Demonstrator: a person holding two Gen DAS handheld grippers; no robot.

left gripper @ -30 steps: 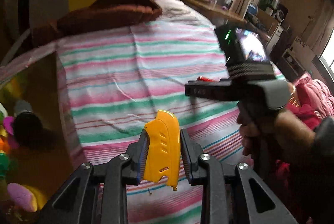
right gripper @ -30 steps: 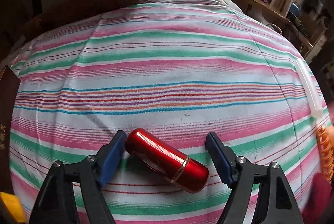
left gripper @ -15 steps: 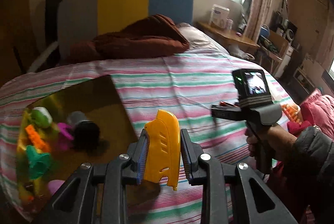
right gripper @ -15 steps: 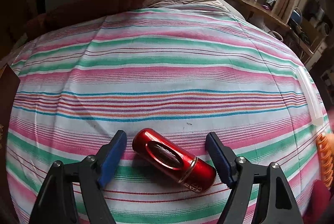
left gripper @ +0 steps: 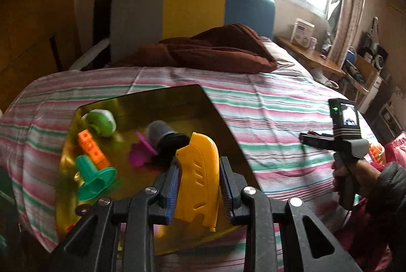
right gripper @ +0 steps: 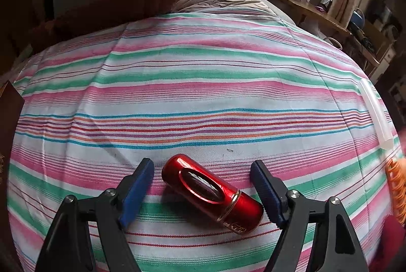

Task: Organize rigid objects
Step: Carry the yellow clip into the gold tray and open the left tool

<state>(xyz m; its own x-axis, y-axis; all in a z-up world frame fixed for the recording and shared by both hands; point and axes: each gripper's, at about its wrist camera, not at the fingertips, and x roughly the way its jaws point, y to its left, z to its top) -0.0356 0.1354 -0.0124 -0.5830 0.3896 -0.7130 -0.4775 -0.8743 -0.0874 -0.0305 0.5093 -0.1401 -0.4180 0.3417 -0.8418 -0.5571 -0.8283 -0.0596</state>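
I am holding a yellow plastic piece (left gripper: 199, 179) in my left gripper (left gripper: 199, 185), its blue ribbed fingers (left gripper: 174, 189) pinching it from both sides. The piece is a flat, hard moulded shell with a rounded top, small slots in its face and a notched lower edge, and it is standing upright between the pads. It is hanging over the near right part of a shiny gold tray (left gripper: 208, 107), whose surface is glossy and mirror-like with rounded corners. In the tray I am seeing a green and white rounded toy (left gripper: 100, 122), an orange block (left gripper: 92, 149), a teal flanged plug (left gripper: 94, 176), a magenta piece (left gripper: 139, 155) and a grey and black cylinder (left gripper: 167, 138). The tray's right edge is lying just beside open striped sheet.

My right gripper (right gripper: 203, 189) is pointing down at the bed (right gripper: 198, 94), its fingers (right gripper: 266, 189) spread wide on either side of a red metallic cylinder (right gripper: 212, 192). The cylinder is glossy, with an oval window in its side and a gold band near one end, and it is lying slantwise on the woven cotton stripes. Its right end is close to the right pad; I cannot tell whether they are touching. The left pad is standing clear of it. Beyond the cylinder the sheet is running smooth and open up to a crumpled brown blanket (right gripper: 114, 8).
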